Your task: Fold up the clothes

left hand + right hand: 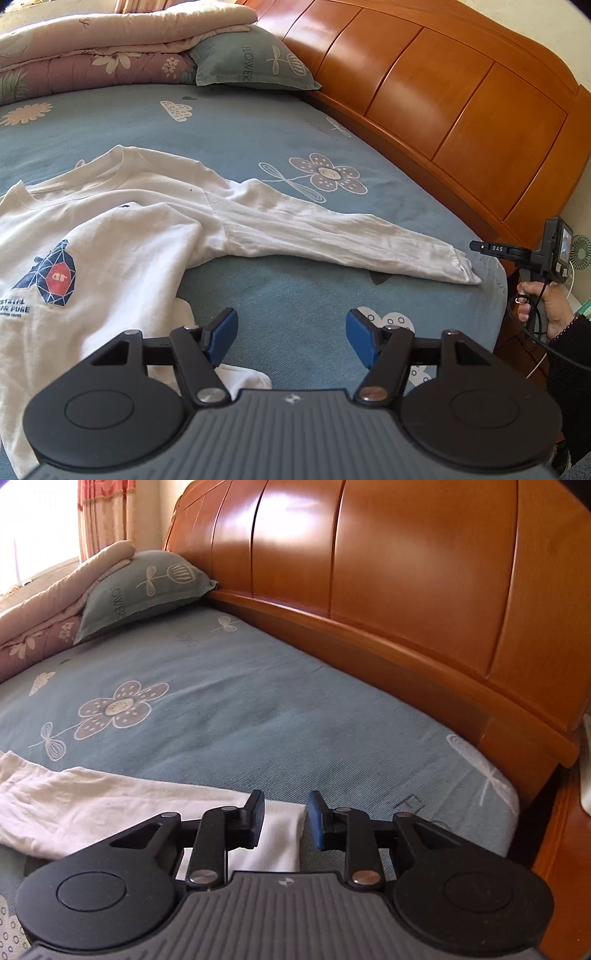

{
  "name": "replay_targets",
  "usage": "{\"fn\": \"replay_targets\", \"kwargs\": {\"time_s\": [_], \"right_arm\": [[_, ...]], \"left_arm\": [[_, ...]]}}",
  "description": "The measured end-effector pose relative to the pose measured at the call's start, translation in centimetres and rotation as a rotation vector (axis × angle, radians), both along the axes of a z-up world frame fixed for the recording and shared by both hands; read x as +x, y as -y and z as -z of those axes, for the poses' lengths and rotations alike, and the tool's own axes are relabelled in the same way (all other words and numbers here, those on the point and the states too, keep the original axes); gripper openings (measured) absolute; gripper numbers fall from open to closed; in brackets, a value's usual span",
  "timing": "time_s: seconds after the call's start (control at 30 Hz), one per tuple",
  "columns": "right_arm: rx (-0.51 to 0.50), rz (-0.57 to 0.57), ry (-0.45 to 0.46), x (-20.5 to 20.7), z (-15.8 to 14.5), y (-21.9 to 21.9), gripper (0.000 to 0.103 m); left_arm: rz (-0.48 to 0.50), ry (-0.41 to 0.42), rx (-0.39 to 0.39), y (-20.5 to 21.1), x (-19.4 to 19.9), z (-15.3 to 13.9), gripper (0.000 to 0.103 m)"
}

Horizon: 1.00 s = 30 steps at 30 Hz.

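Left gripper (291, 338) fingers spread above bedsheet (295, 288); right gripper (286, 821) fingers parted, straddling sweatshirt (110, 229) cuff (284, 827).

Sunlit wooden headboard (406, 602) behind blue floral bed (240, 701)

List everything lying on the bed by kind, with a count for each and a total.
White sweatshirt: 1
Blue-green pillow: 1
Folded quilts, one cream and one mauve floral: 2
Total: 4

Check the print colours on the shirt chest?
Navy blue geometric shape with a red centre on the white shirt; shows best in the left wrist view.
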State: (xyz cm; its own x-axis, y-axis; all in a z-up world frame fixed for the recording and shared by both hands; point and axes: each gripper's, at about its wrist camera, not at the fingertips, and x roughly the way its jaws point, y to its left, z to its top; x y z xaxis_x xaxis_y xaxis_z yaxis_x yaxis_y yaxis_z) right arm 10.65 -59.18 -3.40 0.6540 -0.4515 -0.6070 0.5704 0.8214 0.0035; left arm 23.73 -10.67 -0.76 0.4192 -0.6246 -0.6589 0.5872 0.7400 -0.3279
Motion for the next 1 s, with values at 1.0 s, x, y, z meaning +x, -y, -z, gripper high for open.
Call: {"fn": "replay_targets", "kwargs": {"time_s": [1.0], "right_arm": [[0.244, -0.817, 0.036, 22.1, -1.6, -23.0, 0.051]], "left_arm": [[-0.262, 0.039, -0.023, -14.3, 9.6, -2.5, 0.073]]}}
